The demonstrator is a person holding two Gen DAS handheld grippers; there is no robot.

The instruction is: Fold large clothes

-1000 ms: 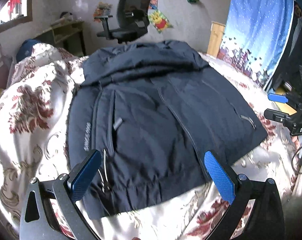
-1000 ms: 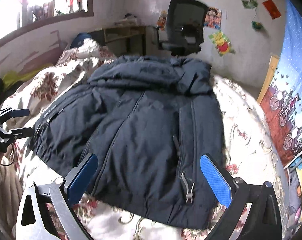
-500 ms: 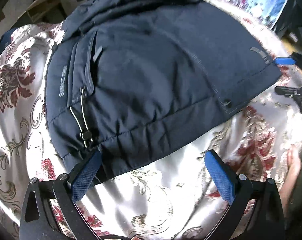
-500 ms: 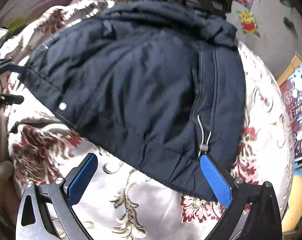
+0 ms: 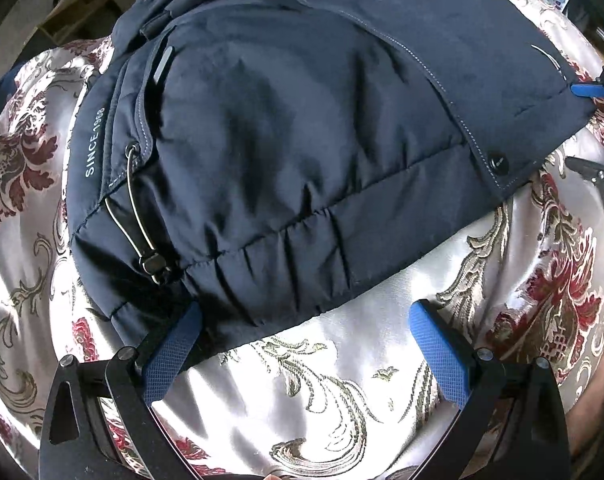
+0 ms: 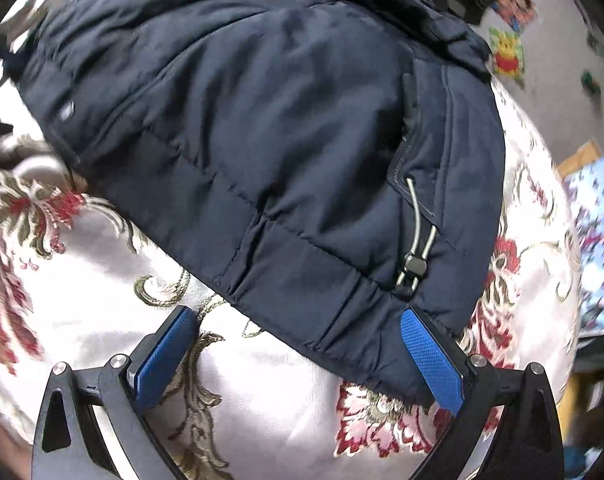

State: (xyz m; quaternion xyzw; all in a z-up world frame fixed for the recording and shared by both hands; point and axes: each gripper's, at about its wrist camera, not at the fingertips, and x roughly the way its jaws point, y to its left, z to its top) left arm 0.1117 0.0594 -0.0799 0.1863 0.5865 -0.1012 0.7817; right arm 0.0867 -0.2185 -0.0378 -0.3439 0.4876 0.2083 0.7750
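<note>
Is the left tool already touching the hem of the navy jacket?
Cannot tell. In the left wrist view the left tool is open; one finger overlaps the navy jacket hem, but no view shows contact plainly.

i'm looking down at a bed under a shiny white bedspread point(image 5: 342, 380) patterned with red flowers and olive scrolls. a dark navy jacket point(image 5: 302, 140) is lying spread across it (hem nearest me), its drawcord toggle point(image 6: 414, 268) resting on the fabric.
</note>
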